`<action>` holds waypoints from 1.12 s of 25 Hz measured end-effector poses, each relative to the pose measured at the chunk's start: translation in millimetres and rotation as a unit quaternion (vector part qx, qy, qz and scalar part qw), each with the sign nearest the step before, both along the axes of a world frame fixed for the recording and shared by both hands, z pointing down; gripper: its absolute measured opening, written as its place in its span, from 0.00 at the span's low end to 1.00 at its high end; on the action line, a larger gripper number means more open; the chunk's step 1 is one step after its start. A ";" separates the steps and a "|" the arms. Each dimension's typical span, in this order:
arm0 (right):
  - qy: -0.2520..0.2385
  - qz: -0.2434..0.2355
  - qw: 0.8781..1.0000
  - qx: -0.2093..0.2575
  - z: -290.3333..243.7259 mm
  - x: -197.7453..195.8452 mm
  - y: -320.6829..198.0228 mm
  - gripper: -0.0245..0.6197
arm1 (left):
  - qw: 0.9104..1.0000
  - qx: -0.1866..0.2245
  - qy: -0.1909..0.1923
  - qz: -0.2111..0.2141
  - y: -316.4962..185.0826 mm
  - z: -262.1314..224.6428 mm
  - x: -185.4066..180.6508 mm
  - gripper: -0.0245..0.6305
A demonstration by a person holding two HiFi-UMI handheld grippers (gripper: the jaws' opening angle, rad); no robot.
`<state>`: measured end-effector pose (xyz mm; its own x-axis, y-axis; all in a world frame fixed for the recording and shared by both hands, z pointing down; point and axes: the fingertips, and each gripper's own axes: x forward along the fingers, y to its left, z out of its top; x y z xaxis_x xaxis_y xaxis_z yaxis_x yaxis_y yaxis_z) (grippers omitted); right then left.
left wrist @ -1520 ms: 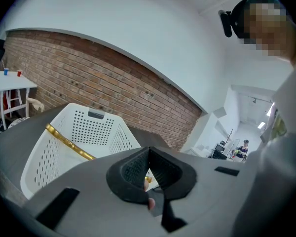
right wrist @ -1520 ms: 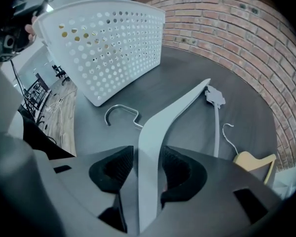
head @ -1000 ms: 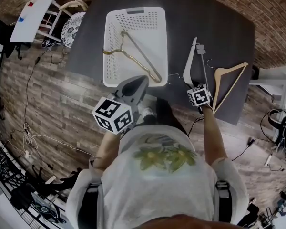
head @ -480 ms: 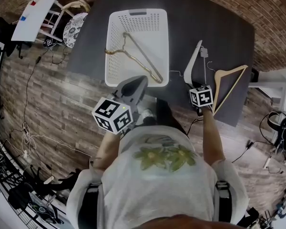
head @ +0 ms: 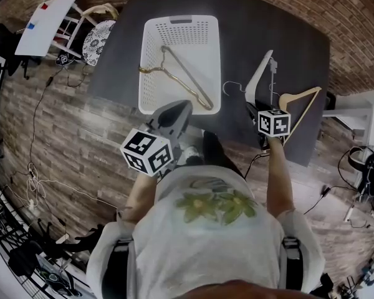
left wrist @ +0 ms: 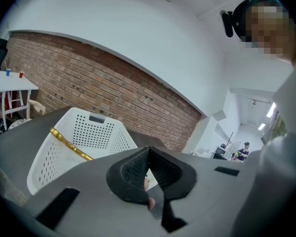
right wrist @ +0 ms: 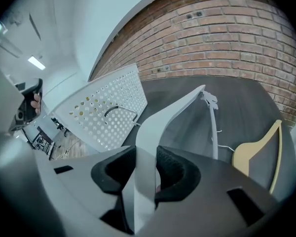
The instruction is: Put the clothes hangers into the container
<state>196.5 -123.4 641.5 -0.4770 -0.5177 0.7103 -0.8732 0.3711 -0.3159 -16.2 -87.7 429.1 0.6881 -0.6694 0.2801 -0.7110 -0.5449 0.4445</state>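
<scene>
Hardly shifting since a second ago, the left gripper [head: 176,111] is hovering closed and empty at the near rim of the white basket [head: 148,67], where one metal hanger [head: 188,78] is already lying. Meanwhile the right gripper [right wrist: 147,172] is lifting and rolling the white hanger [head: 257,78], clamped in its jaws, off the tabletop [head: 268,30]. Its hook is probably needing to stay above the basket wall while travelling left, and the wooden hanger [right wrist: 256,152] is lying farther right, untouched.

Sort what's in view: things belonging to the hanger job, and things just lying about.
Job: white perforated plastic basket, gold metal hanger inside it, white plastic hanger in the right gripper, pale wooden hanger.
Lying about: white side table, round patterned seat, floor cables.
</scene>
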 end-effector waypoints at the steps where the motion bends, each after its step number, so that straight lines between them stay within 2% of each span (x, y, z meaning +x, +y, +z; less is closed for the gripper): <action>1: -0.005 0.002 1.000 0.003 -4.7 0.1 -1.0 0.27 | 1.000 0.001 0.000 0.000 0.3 -0.7 -0.6 0.08; 7: -0.033 0.015 0.999 0.014 -33.6 -2.8 -4.2 0.27 | 1.000 0.005 0.001 -0.002 1.4 -3.1 -5.0 0.08; 12: -0.076 0.025 0.996 0.030 -65.7 -6.9 -7.7 0.27 | 1.000 0.007 0.000 -0.005 2.0 -3.9 -11.8 0.08; 16: -0.108 0.016 0.993 0.043 -99.0 -15.9 -8.1 0.27 | 1.000 0.014 -0.003 -0.017 -2.5 -8.1 -24.5 0.08; 28: -0.151 -0.053 0.982 0.095 -174.6 -56.5 -3.4 0.27 | 0.998 0.029 0.000 -0.047 -6.9 -15.8 -52.0 0.08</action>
